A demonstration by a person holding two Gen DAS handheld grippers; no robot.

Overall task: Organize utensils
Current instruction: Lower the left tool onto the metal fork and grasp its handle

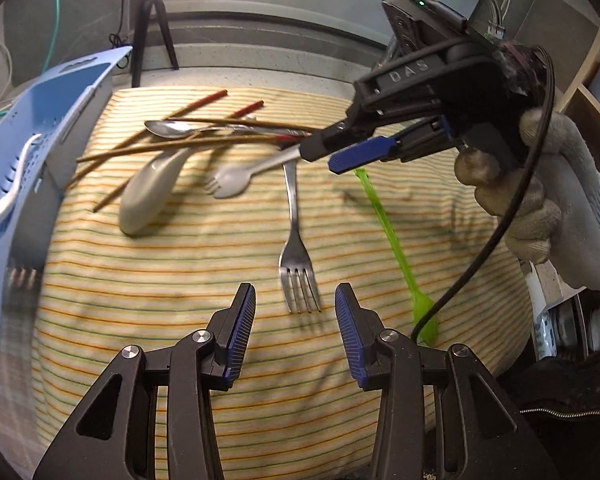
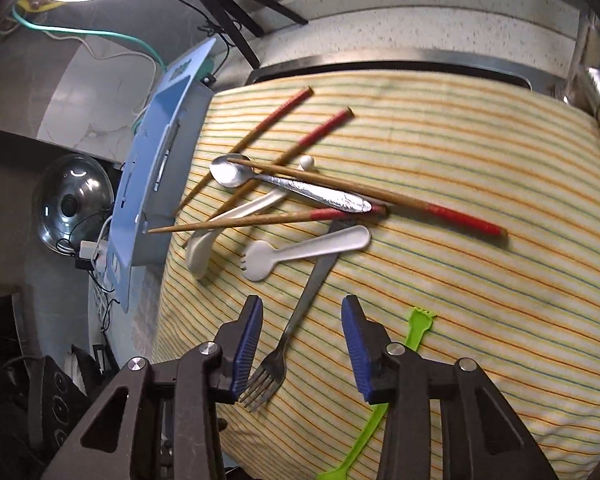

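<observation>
Utensils lie on a striped cloth (image 1: 220, 264): a metal fork (image 1: 296, 248) (image 2: 296, 320), a green plastic fork (image 1: 392, 240) (image 2: 416, 328), a white spork (image 1: 236, 178) (image 2: 296, 252), a white soup spoon (image 1: 148, 196) (image 2: 204, 248), a metal spoon (image 1: 168, 129) (image 2: 284, 184) and several red-tipped chopsticks (image 1: 204, 142) (image 2: 380, 196). My left gripper (image 1: 295, 300) is open just above the metal fork's tines. My right gripper (image 2: 302, 312) (image 1: 320, 158) is open, hovering over the metal fork's handle, empty.
A blue slotted utensil basket (image 1: 32, 152) (image 2: 156, 152) stands at the cloth's left edge with a white utensil (image 1: 8, 196) in it. A tripod (image 1: 152, 24) stands behind. A steel lid (image 2: 74, 200) sits beyond the basket. Shelving (image 1: 592, 92) is at the right.
</observation>
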